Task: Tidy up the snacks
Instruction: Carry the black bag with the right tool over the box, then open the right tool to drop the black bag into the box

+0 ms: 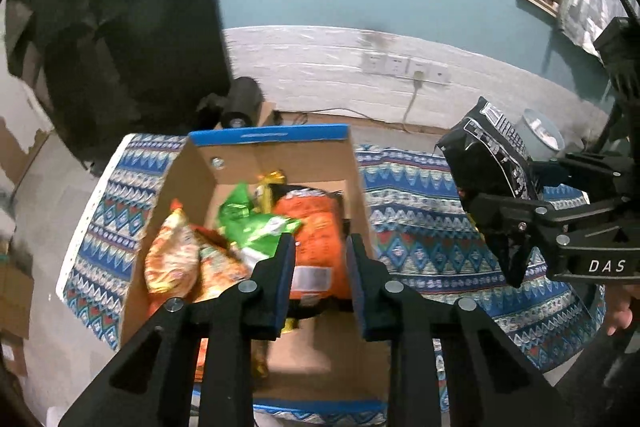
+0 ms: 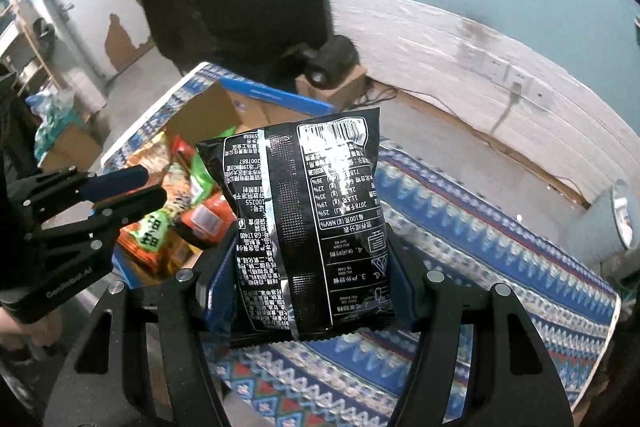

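Right now the right gripper [image 2: 308,287] is clamped on a black snack bag [image 2: 308,227], its pads pressing the bag's lower sides so the printed back panel stands upright, clear of the patterned cloth [image 2: 500,235] below. From the left wrist view the same bag [image 1: 492,155] shows off to the right, held out over the cloth and not yet above the cardboard box [image 1: 276,155].

That box sits open on the cloth and already holds several packets: an orange bag [image 1: 316,239], a green one [image 1: 256,223], and an orange-and-white packet [image 1: 176,259] leaning on the near-left wall (a gold wrapper peeks out at the back). The left gripper [image 1: 320,275] hangs over the box with nothing in it — its fingers drawn close together, only a narrow gap left, through which the orange bag shows underneath.

My reading is that the step in hand is carrying the black bag across to join the rest. The next move calls for swinging it over the box's right wall, lowering it into what looks like the barer floor toward the front — though the left gripper hides part of it — and only then parting the pads. The empty left gripper sits right over the drop zone, so it would have to clear out first; otherwise the two tools could knock together.
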